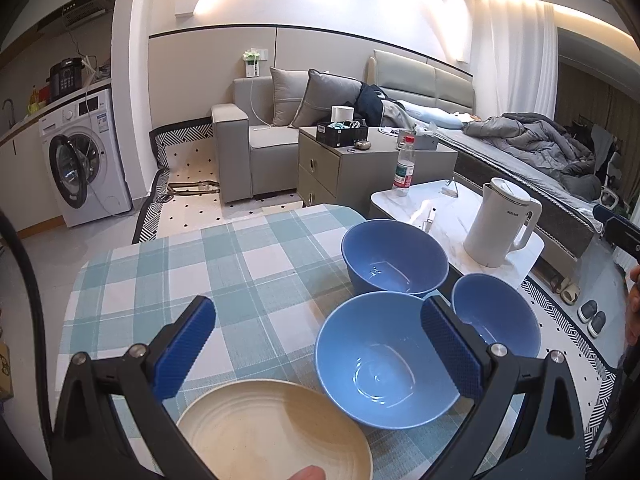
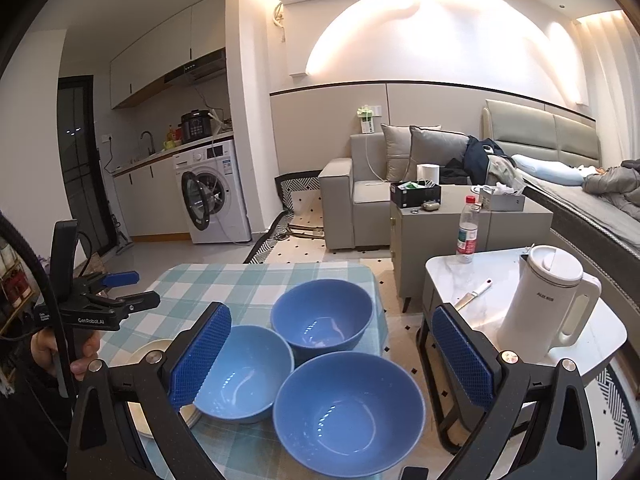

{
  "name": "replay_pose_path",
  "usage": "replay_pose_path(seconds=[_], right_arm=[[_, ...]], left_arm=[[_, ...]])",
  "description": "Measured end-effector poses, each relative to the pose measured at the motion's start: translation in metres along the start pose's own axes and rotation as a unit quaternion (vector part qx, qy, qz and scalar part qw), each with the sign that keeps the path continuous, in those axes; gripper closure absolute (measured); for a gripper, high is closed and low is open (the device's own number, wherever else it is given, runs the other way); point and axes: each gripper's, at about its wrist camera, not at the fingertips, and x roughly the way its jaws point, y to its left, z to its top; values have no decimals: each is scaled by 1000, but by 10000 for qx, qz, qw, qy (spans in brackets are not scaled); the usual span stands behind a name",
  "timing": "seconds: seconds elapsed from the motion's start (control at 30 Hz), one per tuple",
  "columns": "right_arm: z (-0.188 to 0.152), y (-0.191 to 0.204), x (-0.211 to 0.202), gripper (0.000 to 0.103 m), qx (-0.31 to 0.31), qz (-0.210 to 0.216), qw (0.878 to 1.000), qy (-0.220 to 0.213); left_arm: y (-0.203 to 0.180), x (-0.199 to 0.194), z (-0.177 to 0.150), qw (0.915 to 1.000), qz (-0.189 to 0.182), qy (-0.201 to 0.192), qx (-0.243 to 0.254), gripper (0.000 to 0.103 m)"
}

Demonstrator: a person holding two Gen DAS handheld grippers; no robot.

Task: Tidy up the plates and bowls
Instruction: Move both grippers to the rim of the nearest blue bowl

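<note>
Three blue bowls stand close together on the checked tablecloth (image 1: pixel 168 280): a far one (image 1: pixel 394 256), a near one (image 1: pixel 386 360) and a right one (image 1: pixel 496 314). A cream plate (image 1: pixel 272 432) lies at the near edge. My left gripper (image 1: pixel 318 348) is open and empty above the plate and the near bowl. In the right wrist view the bowls are the far one (image 2: pixel 322 314), the left one (image 2: pixel 244 372) and the nearest one (image 2: pixel 348 408). My right gripper (image 2: pixel 332 356) is open and empty above them. The plate stack (image 2: pixel 150 354) is partly hidden by its left finger.
A white marble side table (image 2: pixel 448 268) to the right holds a white kettle (image 2: pixel 548 300), a water bottle (image 2: pixel 467 232) and a knife (image 2: pixel 474 294). Beyond are a grey cabinet (image 1: pixel 344 164), sofa (image 1: pixel 256 144), bed and washing machine (image 1: pixel 82 156).
</note>
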Motion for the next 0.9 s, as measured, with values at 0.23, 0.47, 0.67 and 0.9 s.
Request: replay_pose_path(seconds=[0.23, 0.47, 0.67, 0.9], right_arm=[[4, -13, 24, 1, 33, -84, 9998, 199], [6, -22, 53, 1, 57, -97, 9992, 383], [4, -27, 79, 1, 71, -138, 9981, 591], [-4, -30, 104, 1, 165, -143, 9966, 795]], left_arm=[[7, 21, 5, 9998, -29, 156, -113, 0], [11, 39, 12, 9995, -25, 276, -140, 0], [12, 60, 15, 9990, -65, 409, -149, 0], [10, 82, 16, 9982, -108, 588, -107, 0]])
